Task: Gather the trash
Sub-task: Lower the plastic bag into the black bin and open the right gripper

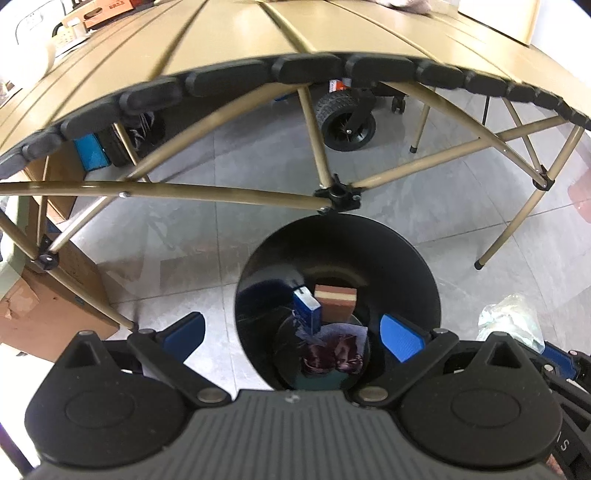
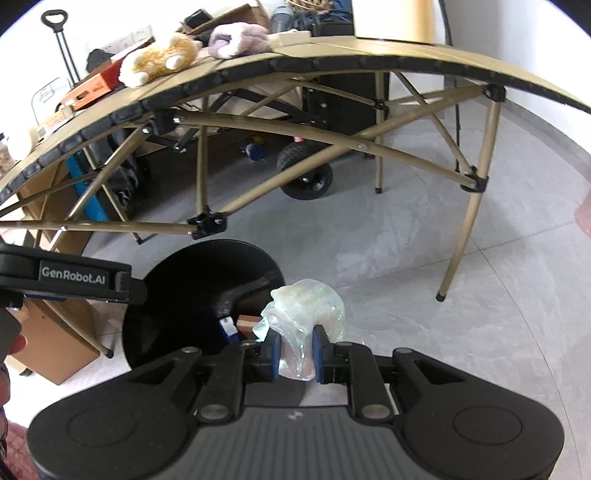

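I am looking across a grey tiled floor [image 2: 461, 280] beneath a tan folding tabletop [image 1: 236, 33] with black edge caps and a lattice of tan cross-braces. From my right camera, left to right on that tabletop: an orange-red box [image 2: 94, 88], an orange-and-white plush toy [image 2: 159, 59], then a pale pink plush [image 2: 240, 38]. Under the table I see cardboard boxes at the left and a black wheel [image 2: 306, 177] of a cart farther back.

On the floor stands a round black trash bin [image 1: 388, 240], open at the top. Inside it I can see a blue box [image 1: 308, 308] on end, just beside it a brown block with a cream stripe [image 1: 338, 299], and dark crumpled material [image 1: 332, 356] at the bottom.

My left gripper [image 1: 291, 338] hangs over the bin with its blue fingers [image 1: 184, 336] spread wide, nothing between them.

My right gripper [image 2: 296, 350] is just right of the bin's rim, fingers [image 2: 318, 349] pinched on a crumpled clear plastic bag [image 2: 306, 306]. The bag is translucent with a faint greenish sheen, bunched upward above the fingers, held above the floor beside the bin.
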`<control>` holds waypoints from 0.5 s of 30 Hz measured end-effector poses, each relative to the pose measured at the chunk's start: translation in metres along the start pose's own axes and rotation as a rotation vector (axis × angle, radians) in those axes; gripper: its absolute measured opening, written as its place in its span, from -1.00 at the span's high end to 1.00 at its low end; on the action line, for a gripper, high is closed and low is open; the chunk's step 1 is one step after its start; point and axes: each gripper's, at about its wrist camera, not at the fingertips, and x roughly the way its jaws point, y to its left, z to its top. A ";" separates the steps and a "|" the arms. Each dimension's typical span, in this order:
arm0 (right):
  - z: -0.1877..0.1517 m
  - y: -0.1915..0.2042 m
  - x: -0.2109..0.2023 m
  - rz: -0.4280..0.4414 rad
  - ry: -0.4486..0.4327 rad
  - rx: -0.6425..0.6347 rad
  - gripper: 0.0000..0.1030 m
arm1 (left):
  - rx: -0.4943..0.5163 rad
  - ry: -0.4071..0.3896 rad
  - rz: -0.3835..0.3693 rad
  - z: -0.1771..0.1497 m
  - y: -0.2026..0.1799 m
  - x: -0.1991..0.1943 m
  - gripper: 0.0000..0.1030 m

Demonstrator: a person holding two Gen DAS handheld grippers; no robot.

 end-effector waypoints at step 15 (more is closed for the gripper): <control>0.017 0.055 0.025 0.083 0.024 -0.116 0.68 | -0.094 0.003 0.090 -0.003 0.066 -0.001 -1.00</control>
